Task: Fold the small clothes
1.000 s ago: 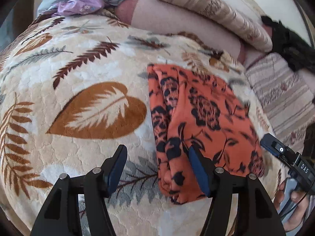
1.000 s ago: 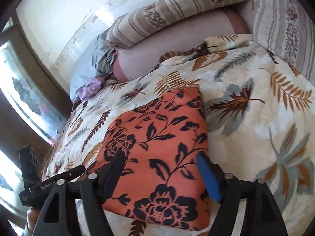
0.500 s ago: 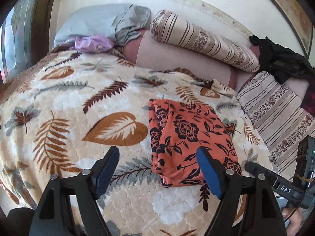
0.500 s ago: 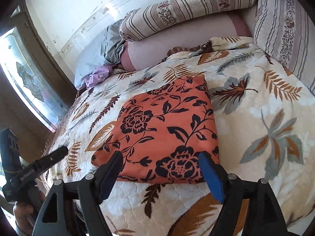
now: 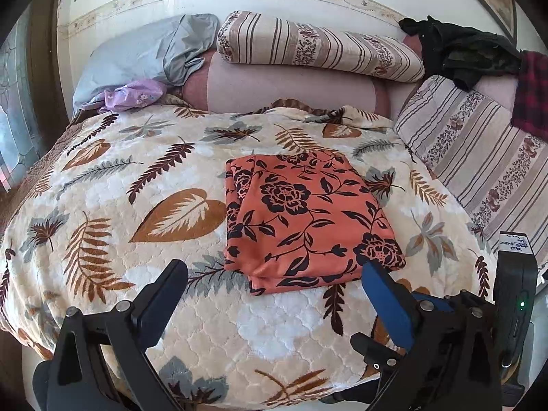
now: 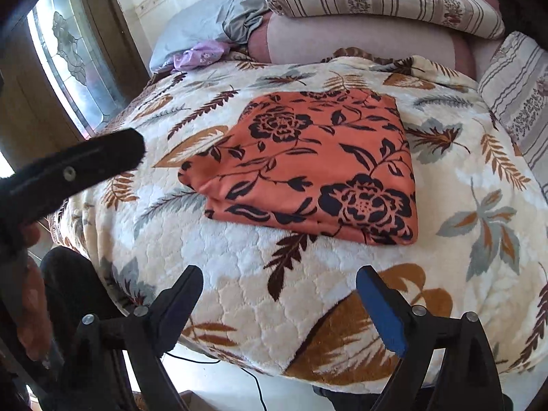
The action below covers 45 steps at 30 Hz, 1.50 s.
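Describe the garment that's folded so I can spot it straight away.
Start at the leaf-patterned blanket covering the bed. Near its middle lies a flat folded cloth, with neither gripper touching it. It is orange with black flowers, unlike the crumpled lilac garment by the pillows.

Both claws hang tilted down toward the bed with nothing between their fingers. The left claw [image 5: 274, 284] has its jaws spread wide and opening further, its black finger on one side and its blue-padded finger [image 5: 383, 294] on the other. The right claw [image 6: 279, 286] is likewise wide and opening, empty. In the right wrist view a hand [image 6: 30, 304] grips the left tool's handle at the left edge.
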Each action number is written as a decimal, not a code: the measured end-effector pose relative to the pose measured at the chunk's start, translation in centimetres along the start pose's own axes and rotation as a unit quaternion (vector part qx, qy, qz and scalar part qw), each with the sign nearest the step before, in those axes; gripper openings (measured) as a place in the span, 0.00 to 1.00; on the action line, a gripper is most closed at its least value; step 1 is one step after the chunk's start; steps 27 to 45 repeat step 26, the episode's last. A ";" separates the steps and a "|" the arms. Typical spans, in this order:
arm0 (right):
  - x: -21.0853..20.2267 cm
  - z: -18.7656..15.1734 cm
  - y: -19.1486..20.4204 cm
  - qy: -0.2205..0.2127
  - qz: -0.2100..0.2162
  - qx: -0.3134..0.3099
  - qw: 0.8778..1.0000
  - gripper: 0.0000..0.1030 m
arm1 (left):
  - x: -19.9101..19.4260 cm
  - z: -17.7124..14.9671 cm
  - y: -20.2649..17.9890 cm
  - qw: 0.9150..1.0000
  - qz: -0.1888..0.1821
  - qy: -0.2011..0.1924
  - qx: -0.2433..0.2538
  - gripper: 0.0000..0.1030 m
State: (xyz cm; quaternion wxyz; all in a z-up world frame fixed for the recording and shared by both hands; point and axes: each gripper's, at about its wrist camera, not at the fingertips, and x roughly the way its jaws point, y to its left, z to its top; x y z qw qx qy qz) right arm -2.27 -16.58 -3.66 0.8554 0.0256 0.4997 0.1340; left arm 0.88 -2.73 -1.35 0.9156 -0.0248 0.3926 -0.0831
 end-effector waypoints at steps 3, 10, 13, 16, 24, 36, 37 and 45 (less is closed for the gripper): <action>0.1 -0.6 -0.7 0.009 -0.007 0.011 1.000 0.90 | 0.3 -0.3 0.3 1.000 0.012 0.008 -0.007 0.98; -2.0 0.5 -1.8 -0.041 -0.028 0.039 0.998 0.90 | 0.4 0.4 1.4 0.999 0.041 0.006 -0.015 0.98; -3.6 2.1 -2.0 -0.069 -0.027 0.045 0.996 0.90 | 0.0 1.1 1.6 0.999 0.036 -0.005 -0.021 0.98; -4.4 3.6 -1.4 -0.078 -0.028 0.029 0.996 0.90 | 0.1 1.8 1.2 0.999 0.029 -0.010 -0.018 0.98; -3.2 5.5 -0.6 -0.070 -0.036 -0.008 0.997 0.90 | -0.2 3.7 -0.2 0.998 0.032 -0.048 0.005 0.98; -2.6 5.8 -0.9 -0.066 -0.036 -0.004 0.997 0.90 | 0.4 4.1 -0.1 0.999 0.032 -0.044 0.006 0.98; -2.6 5.8 -0.9 -0.066 -0.036 -0.004 0.997 0.90 | 0.4 4.1 -0.1 0.999 0.032 -0.044 0.006 0.98; -2.6 5.8 -0.9 -0.066 -0.036 -0.004 0.997 0.90 | 0.4 4.1 -0.1 0.999 0.032 -0.044 0.006 0.98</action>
